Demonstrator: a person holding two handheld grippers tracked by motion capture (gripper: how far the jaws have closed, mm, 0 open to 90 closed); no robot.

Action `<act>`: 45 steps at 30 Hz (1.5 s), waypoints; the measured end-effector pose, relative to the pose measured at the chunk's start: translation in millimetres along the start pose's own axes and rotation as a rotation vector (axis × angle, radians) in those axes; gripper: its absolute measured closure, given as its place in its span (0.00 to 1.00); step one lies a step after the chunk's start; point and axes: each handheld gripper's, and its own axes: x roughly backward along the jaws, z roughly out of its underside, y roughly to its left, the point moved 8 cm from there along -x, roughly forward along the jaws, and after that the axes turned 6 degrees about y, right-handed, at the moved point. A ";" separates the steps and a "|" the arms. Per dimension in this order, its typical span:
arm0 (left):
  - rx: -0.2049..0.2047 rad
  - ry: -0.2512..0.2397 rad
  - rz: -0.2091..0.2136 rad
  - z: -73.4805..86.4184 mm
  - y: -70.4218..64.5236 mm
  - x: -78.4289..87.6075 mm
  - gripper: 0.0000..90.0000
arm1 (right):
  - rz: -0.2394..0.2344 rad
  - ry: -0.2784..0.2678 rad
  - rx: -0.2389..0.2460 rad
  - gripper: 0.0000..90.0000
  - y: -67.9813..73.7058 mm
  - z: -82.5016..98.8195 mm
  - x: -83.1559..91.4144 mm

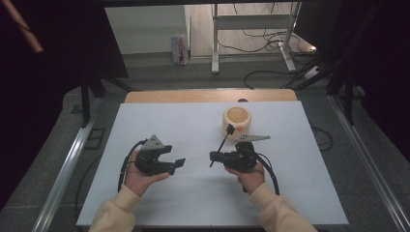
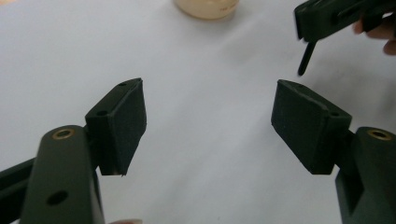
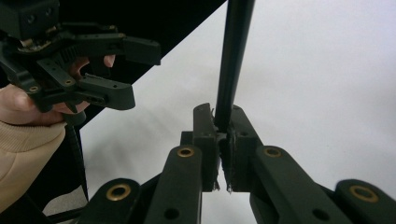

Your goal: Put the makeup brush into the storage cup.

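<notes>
A cream round jar (image 1: 238,121) with an orange top stands right of centre on the white table sheet (image 1: 193,121); its lower part also shows at the top of the left gripper view as the jar (image 2: 207,7). My right gripper (image 1: 213,156) is shut on a thin black rod (image 1: 221,145), whose upper end, carrying a small orange piece, leans up against the jar. In the right gripper view the pads of that gripper (image 3: 223,135) pinch the rod (image 3: 233,56). My left gripper (image 1: 180,164) stands open with nothing between the jaws, its fingertips (image 2: 123,121) facing the right gripper (image 2: 336,16).
A wooden table edge (image 1: 208,95) runs behind the sheet. Metal rails (image 1: 67,159) flank both sides. Cables (image 1: 270,38) and desk legs lie on the floor beyond. Bare sheet spreads left of the jar and along the front.
</notes>
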 end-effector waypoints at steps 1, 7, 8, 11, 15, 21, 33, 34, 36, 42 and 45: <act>0.001 0.003 -0.009 3.5 1.7 1.6 0.31 | 0.001 -0.001 0.002 0.94 -0.1 -0.1 0.6; 0.015 0.024 -0.043 23.2 9.8 8.6 0.30 | 0.004 -0.005 0.006 0.94 -0.7 -0.7 3.5; 0.016 0.030 -0.051 25.9 11.2 9.5 0.30 | 0.005 -0.006 0.001 0.94 -0.8 -0.8 3.8; 0.020 0.033 -0.061 30.9 15.4 11.1 0.31 | 0.006 -0.008 0.004 0.94 -1.1 -1.2 4.3; 0.035 0.035 -0.064 34.2 19.3 12.4 0.30 | 0.005 -0.010 0.004 0.94 -1.0 -1.5 4.9; 0.043 0.044 -0.073 38.7 23.3 12.4 0.30 | 0.006 -0.021 0.004 0.94 -1.3 -3.4 7.9; 0.059 0.048 -0.087 46.6 29.3 16.1 0.30 | 0.011 -0.059 0.010 0.94 -2.3 -11.3 19.7; 0.061 0.047 -0.088 47.1 29.4 16.4 0.30 | 0.013 -0.063 0.014 0.94 -2.6 -12.0 20.7; 0.063 0.047 -0.091 48.3 30.1 17.3 0.30 | 0.014 -0.069 0.015 0.94 -2.9 -13.1 22.7; 0.067 0.049 -0.098 53.4 32.7 20.2 0.30 | 0.021 -0.087 0.014 0.94 -4.7 -16.4 28.7; 0.073 0.050 -0.102 56.4 34.2 22.5 0.30 | 0.024 -0.094 0.014 0.94 -5.1 -19.2 31.9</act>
